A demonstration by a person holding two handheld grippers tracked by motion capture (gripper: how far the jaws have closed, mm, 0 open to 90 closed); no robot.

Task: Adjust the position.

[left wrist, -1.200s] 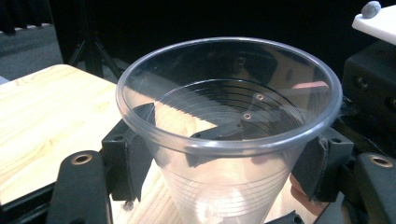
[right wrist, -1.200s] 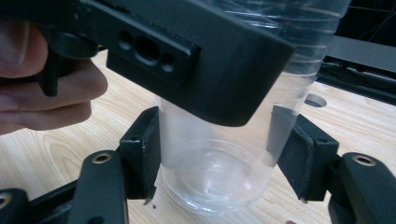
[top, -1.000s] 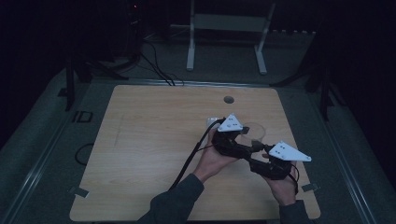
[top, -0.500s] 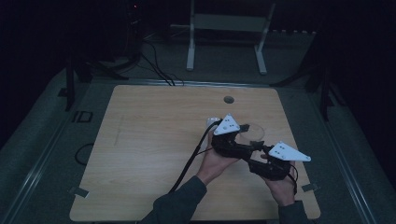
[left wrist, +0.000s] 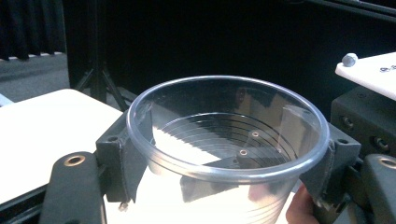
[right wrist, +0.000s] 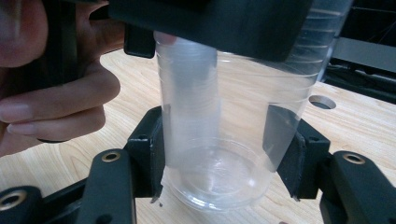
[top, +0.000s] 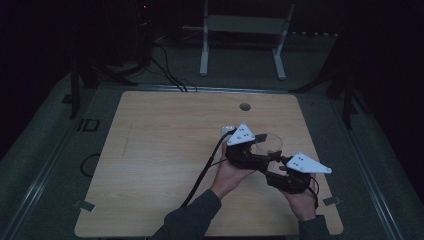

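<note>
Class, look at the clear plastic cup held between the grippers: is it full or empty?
Empty. Through the clear plastic cup the ribbed wall and bare bottom show, with no liquid or contents inside.

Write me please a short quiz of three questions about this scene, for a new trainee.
1. True or false: the clear cup lies on its side on the table.
2. Which part of the cup sits between the jaws of the left gripper?
A. the part just under the rim
B. the base
C. no part
3. Fill in: the right gripper has its jaws at the cup's ____ end.

Key
1. False: it is upright, between the two grippers.
2. A: the pads sit on both sides of the wall just under the rim.
3. Lower: the pads press the wall near the base.
</note>
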